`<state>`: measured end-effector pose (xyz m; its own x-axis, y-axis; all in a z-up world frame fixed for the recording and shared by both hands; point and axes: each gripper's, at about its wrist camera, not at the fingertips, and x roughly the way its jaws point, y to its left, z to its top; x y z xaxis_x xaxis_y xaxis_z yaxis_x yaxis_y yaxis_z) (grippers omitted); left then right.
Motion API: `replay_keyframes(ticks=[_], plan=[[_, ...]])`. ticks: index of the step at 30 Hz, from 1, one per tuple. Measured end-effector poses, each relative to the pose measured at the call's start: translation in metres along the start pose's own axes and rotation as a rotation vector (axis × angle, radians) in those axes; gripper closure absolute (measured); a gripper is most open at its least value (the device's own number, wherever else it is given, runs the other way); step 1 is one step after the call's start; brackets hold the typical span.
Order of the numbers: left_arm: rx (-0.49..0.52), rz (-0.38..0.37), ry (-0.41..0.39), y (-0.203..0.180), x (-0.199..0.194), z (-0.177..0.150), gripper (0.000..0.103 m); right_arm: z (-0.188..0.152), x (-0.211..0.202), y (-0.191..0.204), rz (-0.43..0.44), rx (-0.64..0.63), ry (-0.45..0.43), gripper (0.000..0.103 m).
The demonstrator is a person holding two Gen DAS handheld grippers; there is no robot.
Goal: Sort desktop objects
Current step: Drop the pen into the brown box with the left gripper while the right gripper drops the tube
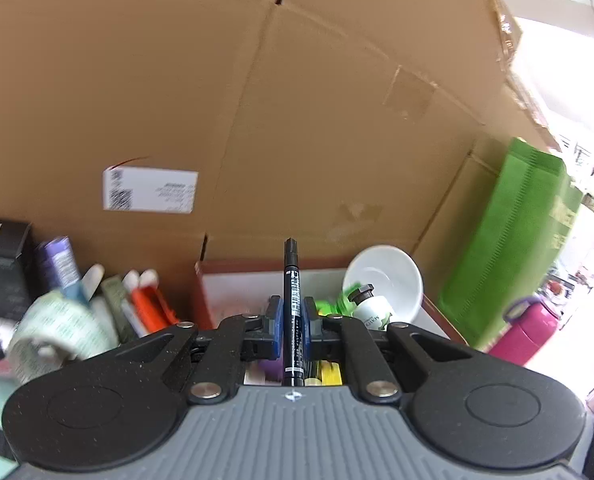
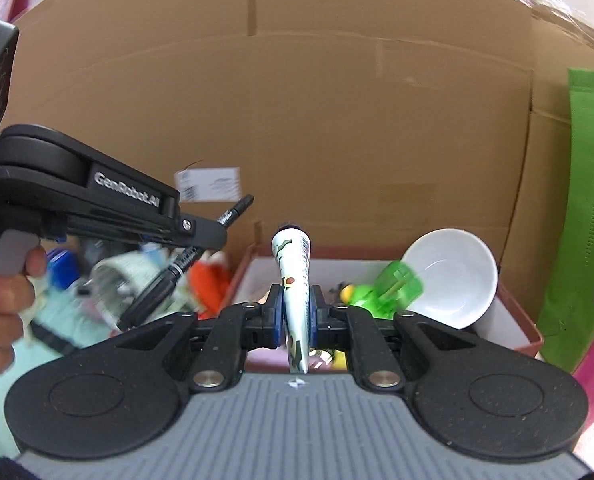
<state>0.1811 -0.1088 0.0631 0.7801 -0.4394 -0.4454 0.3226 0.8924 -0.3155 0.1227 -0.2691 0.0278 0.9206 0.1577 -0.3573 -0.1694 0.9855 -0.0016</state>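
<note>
1. Black marker (image 1: 293, 312) sat clamped between the blue pads of the left hand-held gripper (image 1: 293, 316), its capped tip pointing forward above the red-rimmed box (image 1: 201, 296).
2. Right hand-held gripper (image 2: 296, 312) was clenched on a white printed tube (image 2: 293, 280), also above that box.
3. White bowl (image 2: 453, 276) and a green plastic item (image 2: 397, 284) lay in the box.
4. Cardboard cartons (image 1: 297, 100) stood behind, with a green bag (image 1: 509, 240) on the right.
</note>
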Motion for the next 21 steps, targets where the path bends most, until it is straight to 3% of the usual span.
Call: replay_keyframes(ticks=[5,13,15,16,17,19,21], plan=[[-0.031,0.0,0.04,0.003,0.041,0.008,0.095,0.0,0.04,-0.016,-0.035,0.016,0.021,0.092],[0.001,0.004,0.058,0.01,0.075,0.001,0.093,-0.013,0.089,-0.028,0.012,0.031,0.084,0.091],[-0.009,-0.028,0.038,0.016,0.073,-0.002,0.064,-0.017,0.093,-0.025,0.011,-0.016,0.107,0.086],[-0.02,-0.036,0.028,0.019,0.07,-0.003,0.033,-0.019,0.09,-0.024,-0.01,-0.042,0.099,0.069],[-0.028,-0.034,0.007,0.021,0.067,-0.005,0.017,-0.021,0.086,-0.022,-0.035,-0.065,0.08,0.057],[-0.012,-0.034,-0.039,0.022,0.059,-0.008,0.016,-0.023,0.078,-0.021,-0.067,-0.1,0.062,0.049],[0.014,-0.035,-0.034,0.02,0.056,-0.009,0.013,-0.025,0.071,-0.02,-0.07,-0.107,0.057,0.039]])
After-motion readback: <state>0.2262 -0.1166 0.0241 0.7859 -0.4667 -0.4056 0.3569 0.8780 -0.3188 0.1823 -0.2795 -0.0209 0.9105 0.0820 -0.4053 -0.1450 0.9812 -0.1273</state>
